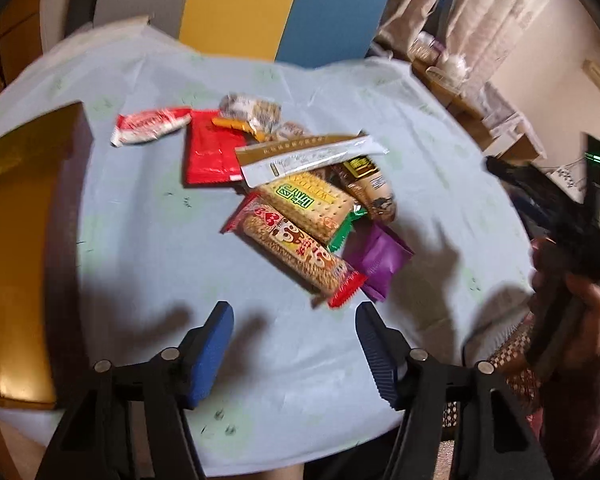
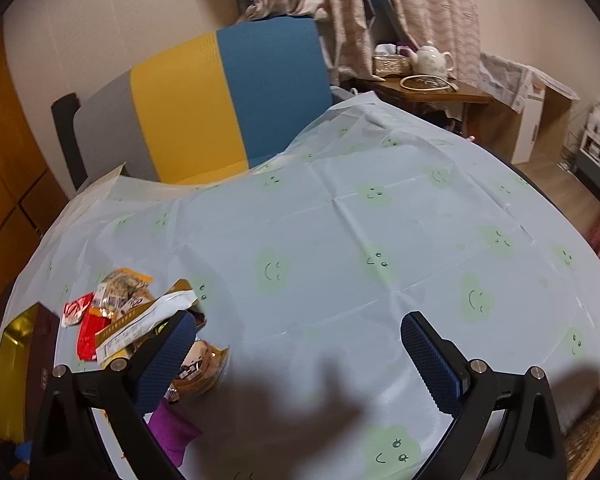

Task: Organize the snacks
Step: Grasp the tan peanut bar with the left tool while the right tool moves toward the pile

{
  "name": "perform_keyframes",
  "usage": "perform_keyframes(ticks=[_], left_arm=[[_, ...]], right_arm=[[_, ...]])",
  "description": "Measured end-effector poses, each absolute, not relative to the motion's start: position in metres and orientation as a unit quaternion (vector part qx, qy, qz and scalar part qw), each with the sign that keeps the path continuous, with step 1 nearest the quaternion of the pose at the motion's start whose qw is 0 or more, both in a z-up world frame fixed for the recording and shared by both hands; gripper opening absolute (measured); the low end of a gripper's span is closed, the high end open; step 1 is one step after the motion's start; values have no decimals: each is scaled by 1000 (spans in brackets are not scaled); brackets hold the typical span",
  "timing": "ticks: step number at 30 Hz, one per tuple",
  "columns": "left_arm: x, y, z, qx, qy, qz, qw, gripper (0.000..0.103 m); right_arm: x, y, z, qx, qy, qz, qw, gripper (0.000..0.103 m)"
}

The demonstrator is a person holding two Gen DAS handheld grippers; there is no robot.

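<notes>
Blue-padded fingers (image 1: 214, 356) of the left gripper (image 1: 296, 354) stand spread wide with nothing between them, hovering over the pale blue tablecloth (image 1: 148, 240). Just beyond its tips, at 12 o'clock, lies the snack pile: a long biscuit pack with red ends (image 1: 296, 252) nearest, a purple packet (image 1: 378, 258) touching its right side, then a yellow cracker pack (image 1: 308, 204) partly over it, a gold-and-white wrapper (image 1: 304, 156) across the middle, a flat red sachet (image 1: 210, 152) and a red-and-white packet (image 1: 150, 124) farther back. At 9 o'clock a gold box (image 1: 18, 248) sits on the table's edge.

From the right wrist view, the right gripper (image 2: 300, 364) is likewise spread and holds nothing, over bare cloth, with the pile at its 9 o'clock beside the left pad. Beyond the table stands a grey, yellow and blue chair (image 2: 204, 100), and at 1 o'clock a white teapot (image 2: 430, 58) on a wooden side table (image 2: 440, 94).
</notes>
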State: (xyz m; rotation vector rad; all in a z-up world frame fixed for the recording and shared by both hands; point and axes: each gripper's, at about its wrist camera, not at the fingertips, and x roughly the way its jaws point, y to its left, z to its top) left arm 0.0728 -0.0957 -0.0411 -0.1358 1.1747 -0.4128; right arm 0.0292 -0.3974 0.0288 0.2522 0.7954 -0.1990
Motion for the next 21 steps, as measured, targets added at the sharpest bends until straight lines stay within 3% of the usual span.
perform_keyframes(ticks=[8,17,21], left_arm=[[117,-111,-76,-113,599,-148,779,56],[128,-118,-83,-101,579,-141,797,53],[115,-110,-77,-70,573,-160,801,42]], right_arm=[[30,-396,29,125,379,-82,913,103],[33,-389,27,117,385,-67,913,103],[34,-389,24,115,394,-68,909,103]])
